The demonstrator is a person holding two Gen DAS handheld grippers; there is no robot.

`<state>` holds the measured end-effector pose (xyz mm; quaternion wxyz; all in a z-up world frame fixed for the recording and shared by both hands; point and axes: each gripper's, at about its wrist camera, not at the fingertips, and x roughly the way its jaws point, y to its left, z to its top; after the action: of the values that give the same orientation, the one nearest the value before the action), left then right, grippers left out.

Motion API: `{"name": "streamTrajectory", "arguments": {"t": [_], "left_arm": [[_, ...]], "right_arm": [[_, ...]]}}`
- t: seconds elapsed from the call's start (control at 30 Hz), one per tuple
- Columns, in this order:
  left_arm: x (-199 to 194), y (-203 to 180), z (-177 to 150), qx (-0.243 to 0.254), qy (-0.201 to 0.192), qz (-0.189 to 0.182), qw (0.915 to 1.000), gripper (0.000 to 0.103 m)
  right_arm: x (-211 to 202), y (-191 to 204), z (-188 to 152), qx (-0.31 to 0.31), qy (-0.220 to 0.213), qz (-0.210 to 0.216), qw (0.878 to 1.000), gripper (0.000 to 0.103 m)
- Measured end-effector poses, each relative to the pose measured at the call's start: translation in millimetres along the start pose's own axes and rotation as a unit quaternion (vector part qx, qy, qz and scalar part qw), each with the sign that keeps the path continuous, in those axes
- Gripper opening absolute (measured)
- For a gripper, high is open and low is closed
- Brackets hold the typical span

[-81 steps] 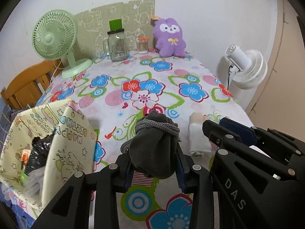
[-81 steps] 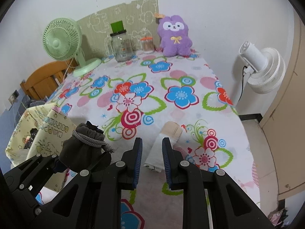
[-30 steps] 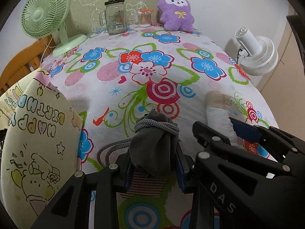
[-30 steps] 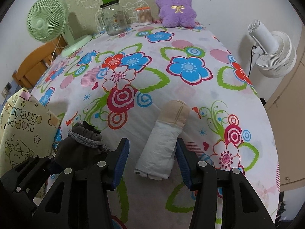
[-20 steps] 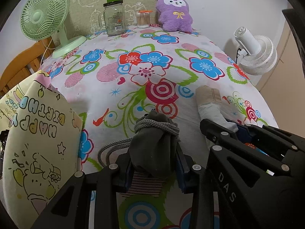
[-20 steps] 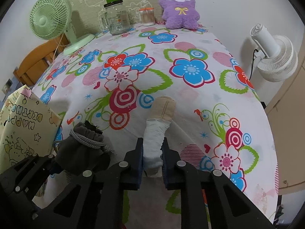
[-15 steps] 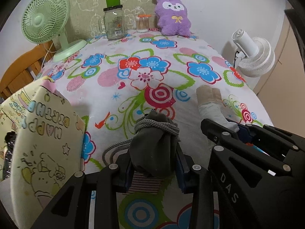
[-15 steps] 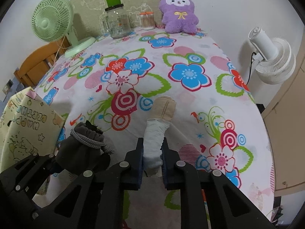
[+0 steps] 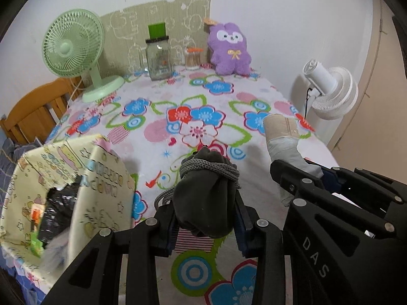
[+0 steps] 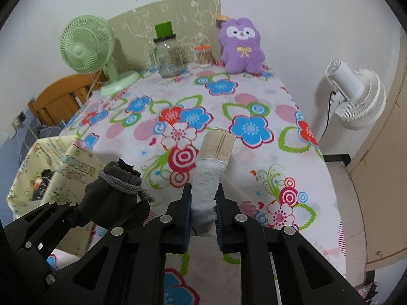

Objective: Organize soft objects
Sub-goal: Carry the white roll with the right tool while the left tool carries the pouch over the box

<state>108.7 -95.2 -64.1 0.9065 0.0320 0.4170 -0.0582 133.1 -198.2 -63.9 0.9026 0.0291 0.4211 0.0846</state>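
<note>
My left gripper (image 9: pixel 206 204) is shut on a dark grey drawstring pouch (image 9: pixel 207 195) and holds it clear of the flowered tablecloth (image 9: pixel 193 111). The pouch (image 10: pixel 112 193) also shows at the lower left of the right wrist view. My right gripper (image 10: pixel 203 198) is shut on the lower end of a rolled white cloth with a beige cuff (image 10: pixel 211 160), lifted off the table. In the left wrist view that roll (image 9: pixel 282 137) sticks up at the right, above the right gripper's black frame.
A yellow printed paper bag (image 9: pixel 63 188) with dark things inside stands open at the table's left front corner. At the back are a green fan (image 9: pixel 73 50), a glass jar (image 9: pixel 159 58), a small container (image 9: pixel 193 58) and a purple plush (image 9: pixel 230 48). A white fan (image 10: pixel 356 96) stands off the right edge.
My right gripper closed on the white roll and lifted it off the table. Both grippers have risen, so more of the bag's inside shows.
</note>
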Motion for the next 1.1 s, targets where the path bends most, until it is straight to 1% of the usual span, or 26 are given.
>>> {"name": "streamTrajectory", "arguments": {"t": [0.5, 0.8, 1.1], "left_arm": [[-56.3, 4.4, 9.9, 0.010, -0.060, -0.007, 0.9981, 0.037], [-80.9, 12.7, 9.0, 0.009, -0.081, -0.017, 0.9966, 0.037], [-93.3, 27.9, 7.3, 0.010, -0.094, -0.015, 0.9954, 0.037]], "right_arm": [[-58.8, 17.2, 9.9, -0.013, -0.058, -0.007, 0.998, 0.018], [-85.6, 31.5, 11.2, -0.021, -0.081, -0.006, 0.997, 0.018], [-97.2, 50.6, 11.4, -0.027, -0.097, -0.006, 0.995, 0.018]]}}
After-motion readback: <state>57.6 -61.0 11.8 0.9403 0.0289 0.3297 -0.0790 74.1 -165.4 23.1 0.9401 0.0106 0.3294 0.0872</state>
